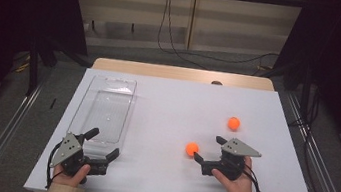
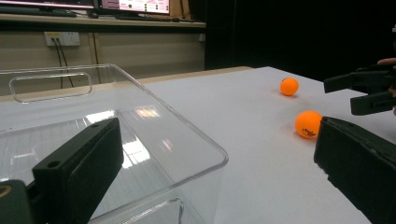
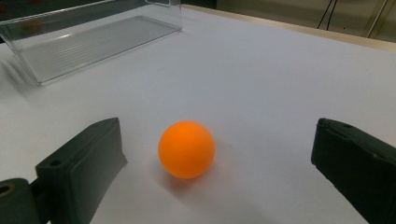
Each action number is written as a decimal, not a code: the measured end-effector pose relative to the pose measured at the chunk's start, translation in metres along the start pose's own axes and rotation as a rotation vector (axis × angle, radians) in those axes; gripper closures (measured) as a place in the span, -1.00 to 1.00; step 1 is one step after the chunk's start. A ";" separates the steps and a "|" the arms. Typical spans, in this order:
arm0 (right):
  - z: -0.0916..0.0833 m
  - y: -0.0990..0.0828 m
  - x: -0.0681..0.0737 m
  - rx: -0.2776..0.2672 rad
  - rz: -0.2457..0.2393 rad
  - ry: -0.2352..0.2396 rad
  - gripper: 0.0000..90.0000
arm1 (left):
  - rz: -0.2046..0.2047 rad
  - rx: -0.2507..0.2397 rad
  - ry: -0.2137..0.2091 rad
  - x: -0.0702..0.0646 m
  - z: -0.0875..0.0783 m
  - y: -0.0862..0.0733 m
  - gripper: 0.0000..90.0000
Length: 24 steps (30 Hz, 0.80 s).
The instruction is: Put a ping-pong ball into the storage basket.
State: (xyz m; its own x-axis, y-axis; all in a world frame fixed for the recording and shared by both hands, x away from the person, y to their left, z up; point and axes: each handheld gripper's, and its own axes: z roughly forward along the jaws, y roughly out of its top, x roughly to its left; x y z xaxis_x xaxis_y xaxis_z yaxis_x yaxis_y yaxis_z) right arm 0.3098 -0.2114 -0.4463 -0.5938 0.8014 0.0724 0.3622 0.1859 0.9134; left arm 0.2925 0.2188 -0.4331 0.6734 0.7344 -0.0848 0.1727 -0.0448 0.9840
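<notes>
Two orange balls lie on the white table: a near ball (image 1: 192,148) (image 2: 308,124) (image 3: 187,149) and a farther ball (image 1: 234,123) (image 2: 289,86). My right gripper (image 1: 209,149) (image 3: 217,133) is open low over the table. The near ball rests on the table just ahead of its tips, untouched, between the two jaw lines. A clear plastic tray (image 1: 106,107) (image 2: 187,135) (image 3: 93,42) sits at the left. My left gripper (image 1: 105,142) (image 2: 217,140) is open at the tray's near right corner, one jaw over the tray and one outside it. It holds nothing.
The white table top (image 1: 172,101) ends in a wooden strip (image 1: 181,73) at the far side. Black curtains and metal frame rails stand to both sides. From the left gripper view the right gripper (image 2: 369,91) shows at the far right.
</notes>
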 end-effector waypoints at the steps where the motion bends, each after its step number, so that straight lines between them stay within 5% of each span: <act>1: 0.000 0.000 0.000 0.000 0.000 0.000 -0.96 | -0.003 0.001 0.001 0.000 0.000 0.000 -0.97; 24: 0.009 0.003 0.001 0.031 -0.006 0.005 -0.96 | -0.001 0.004 0.000 0.000 0.000 0.000 -0.97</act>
State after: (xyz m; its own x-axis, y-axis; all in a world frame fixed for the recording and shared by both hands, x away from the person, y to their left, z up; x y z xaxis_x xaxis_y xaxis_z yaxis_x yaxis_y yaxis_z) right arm 0.3166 -0.2045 -0.4476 -0.5995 0.7974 0.0687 0.3808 0.2086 0.9008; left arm 0.2924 0.2190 -0.4330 0.6731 0.7346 -0.0857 0.1764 -0.0469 0.9832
